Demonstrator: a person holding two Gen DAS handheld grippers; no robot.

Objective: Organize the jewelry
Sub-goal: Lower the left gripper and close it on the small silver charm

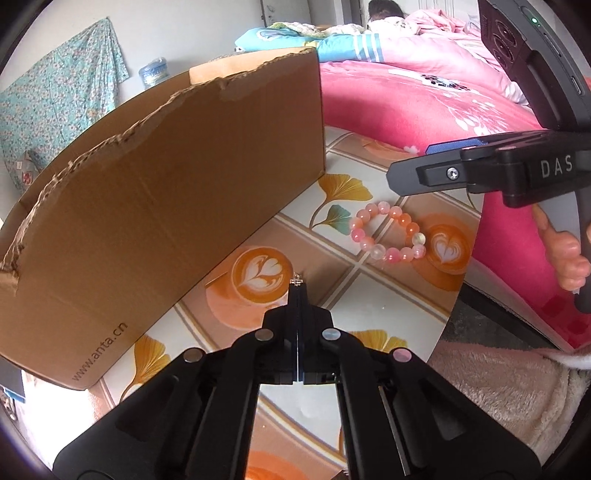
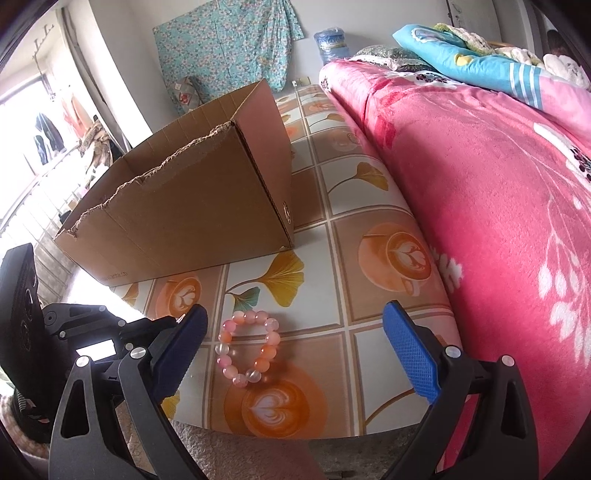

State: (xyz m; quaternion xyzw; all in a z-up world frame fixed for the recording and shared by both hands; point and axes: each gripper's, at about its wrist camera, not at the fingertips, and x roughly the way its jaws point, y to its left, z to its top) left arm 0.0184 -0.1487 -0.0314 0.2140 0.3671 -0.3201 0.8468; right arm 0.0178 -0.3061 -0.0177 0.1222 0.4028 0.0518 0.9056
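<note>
A pink and orange bead bracelet (image 1: pixel 388 236) (image 2: pixel 247 349) lies flat on the patterned tabletop (image 1: pixel 369 302). My left gripper (image 1: pixel 297 286) is shut, and a tiny silver jewelry piece (image 1: pixel 296 281) is pinched at its very tips, just above a coffee-cup print. It sits left of the bracelet, near the front wall of an open cardboard box (image 1: pixel 166 184) (image 2: pixel 192 214). My right gripper (image 2: pixel 295 308) is open wide, its blue pads (image 2: pixel 410 350) apart, with the bracelet lying on the table between and slightly ahead of them, untouched. In the left wrist view the right gripper (image 1: pixel 410 162) hovers above the bracelet.
The table edge (image 2: pixel 436 280) runs along a bed under a pink floral blanket (image 2: pixel 498 221). A person lies at the bed's far end (image 1: pixel 384 11). A hand (image 1: pixel 565 254) holds the right gripper's handle. A fluffy beige cloth (image 1: pixel 498 387) lies below the table's near edge.
</note>
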